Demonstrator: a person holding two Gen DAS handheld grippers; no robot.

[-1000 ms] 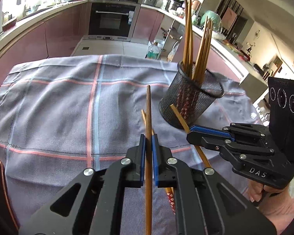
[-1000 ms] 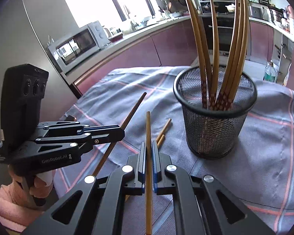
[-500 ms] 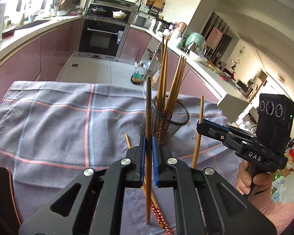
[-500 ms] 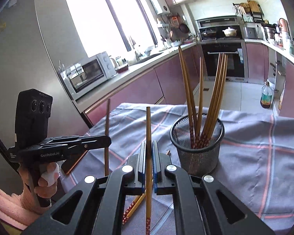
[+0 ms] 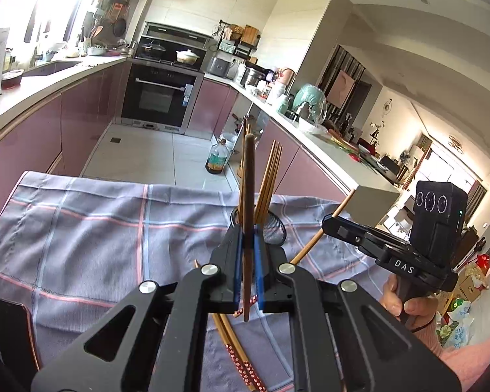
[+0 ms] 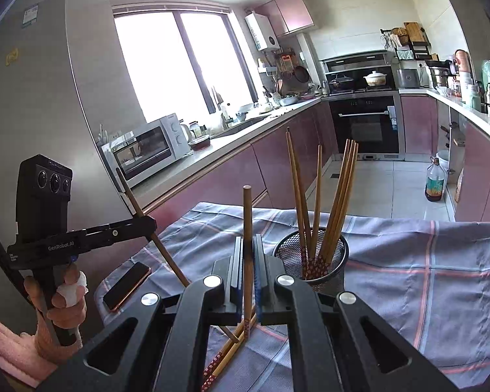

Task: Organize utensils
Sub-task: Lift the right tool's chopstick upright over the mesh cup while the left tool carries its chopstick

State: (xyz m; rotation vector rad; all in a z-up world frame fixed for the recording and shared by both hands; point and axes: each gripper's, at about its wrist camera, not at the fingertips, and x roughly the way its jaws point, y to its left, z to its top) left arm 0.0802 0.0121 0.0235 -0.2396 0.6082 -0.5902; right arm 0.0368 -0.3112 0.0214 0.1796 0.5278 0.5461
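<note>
My left gripper (image 5: pixel 246 232) is shut on a brown chopstick (image 5: pixel 249 179) that stands nearly upright, lifted off the checked cloth (image 5: pixel 81 228). Straight behind it is the black mesh holder (image 5: pixel 275 228) with several chopsticks in it. In the right wrist view my right gripper (image 6: pixel 248 240) is shut on another chopstick (image 6: pixel 247 209), just left of the mesh holder (image 6: pixel 330 268). Each gripper shows in the other's view: the right gripper (image 5: pixel 327 221) and the left gripper (image 6: pixel 151 222), each with its tilted stick. Loose chopsticks (image 6: pixel 227 354) lie on the cloth below.
A phone (image 6: pixel 127 281) lies on the cloth's left edge beside a person's hand. The table stands in a kitchen with pink cabinets, an oven (image 5: pixel 160 98), a toaster oven (image 6: pixel 147 150) and an oil bottle (image 6: pixel 435 183) on the floor.
Both grippers have risen, each carrying its chopstick off the cloth. The sticks went from lying low over the table to standing up, and the holder now sits lower and smaller in both views.
</note>
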